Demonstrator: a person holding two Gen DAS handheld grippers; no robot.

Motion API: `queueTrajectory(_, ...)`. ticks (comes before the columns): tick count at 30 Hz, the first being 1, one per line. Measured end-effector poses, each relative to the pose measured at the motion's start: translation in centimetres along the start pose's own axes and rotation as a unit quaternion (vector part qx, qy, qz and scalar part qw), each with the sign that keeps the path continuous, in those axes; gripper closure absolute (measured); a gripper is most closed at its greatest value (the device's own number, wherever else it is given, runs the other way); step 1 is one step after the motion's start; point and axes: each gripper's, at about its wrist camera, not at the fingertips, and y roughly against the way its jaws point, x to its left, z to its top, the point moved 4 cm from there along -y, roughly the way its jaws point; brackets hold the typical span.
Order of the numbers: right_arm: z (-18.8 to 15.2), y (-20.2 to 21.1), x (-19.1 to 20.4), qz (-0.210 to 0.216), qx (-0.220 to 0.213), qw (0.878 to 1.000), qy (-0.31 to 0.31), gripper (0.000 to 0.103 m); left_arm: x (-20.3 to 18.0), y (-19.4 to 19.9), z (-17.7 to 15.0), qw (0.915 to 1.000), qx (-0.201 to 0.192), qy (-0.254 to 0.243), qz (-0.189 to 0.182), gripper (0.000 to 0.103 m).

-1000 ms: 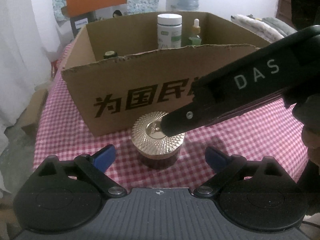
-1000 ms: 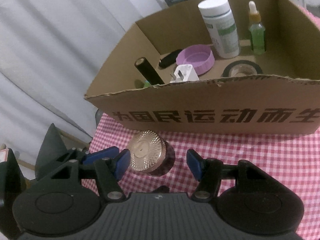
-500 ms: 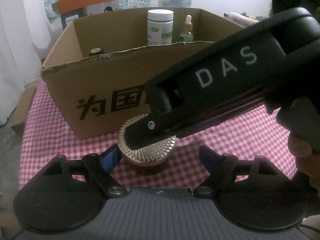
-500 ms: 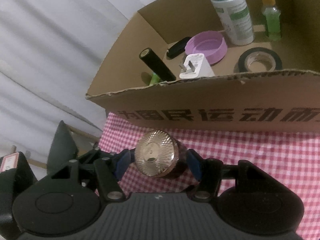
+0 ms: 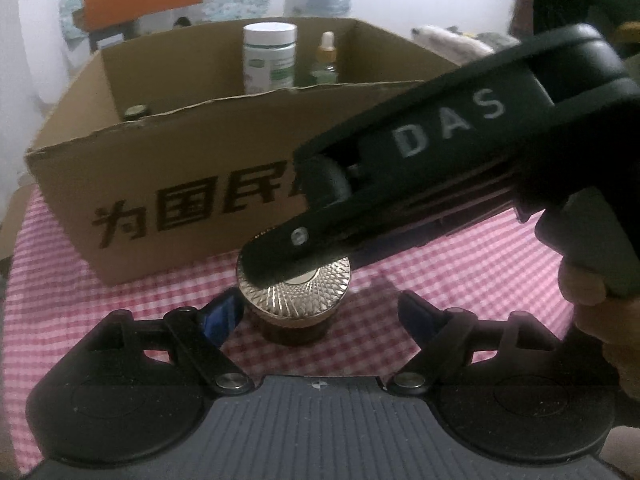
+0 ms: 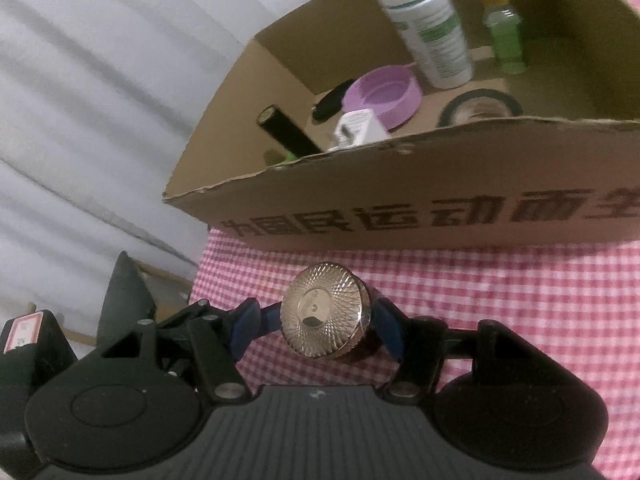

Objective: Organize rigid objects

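A small dark jar (image 6: 326, 316) with a ridged gold lid is gripped between the blue pads of the right gripper (image 6: 320, 322), tilted so that the lid faces the camera. In the left wrist view the same jar (image 5: 294, 294) is seen between the wide-open fingers of the left gripper (image 5: 320, 316), touched by neither pad, with the black body of the other gripper laid across its lid. Whether the jar is resting on the red-and-white checked cloth (image 6: 500, 300) cannot be told. Just behind it, a cardboard box (image 6: 400, 208) with dark printed characters is set on the cloth. Inside the box are seen a black cylinder (image 6: 284, 130), a white charger (image 6: 358, 130), a purple lid (image 6: 384, 96), a roll of black tape (image 6: 480, 106), a white bottle (image 6: 428, 28) and a green dropper bottle (image 6: 502, 28).
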Motion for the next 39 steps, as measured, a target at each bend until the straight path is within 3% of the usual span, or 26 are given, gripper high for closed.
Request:
queueTrajectory(1,-0.1,0.4,-0.4,-0.004,-0.005,1.0,-0.003,0.035,-0.1,-0.1,0.0,1.0,-0.004,-0.002,-0.001,0.015)
queueTrajectory(6,-0.3,1.7,-2.6,-0.037,-0.033,0.998,-0.024,0.006,0.0,-0.8,-0.5,0.9997,-0.017,-0.017,0.009,0.007)
queueTrajectory(9,-0.6,1.9,-3.7,-0.045,-0.028,0.998,-0.038,0.003,0.6,-1.5,-1.0,1.0,0.001,0.001,-0.002,0.006)
queueTrajectory(11,-0.7,1.7,-4.4,-0.049,-0.027,0.998,-0.042,0.0,1.0,-1.3,-1.2,0.9997,-0.014,0.015,-0.013,0.006)
queueTrajectory(13,-0.9,1.6,-4.7,-0.047,-0.031,0.998,-0.038,0.0,1.4,-1.1,-1.4,0.9989,-0.018,0.033,-0.028,0.0)
queueTrajectory(34,-1.6,2.8,-5.4,-0.01,-0.059,0.998,-0.03,0.0,2.7,-0.7,-1.5,0.9967,-0.013,0.044,-0.068,0.0)
queueTrajectory(39,-1.7,2.9,-5.1,-0.02,-0.061,0.998,-0.012,0.0,2.8,-0.5,-1.4,0.9956,-0.014,0.054,-0.075,0.0)
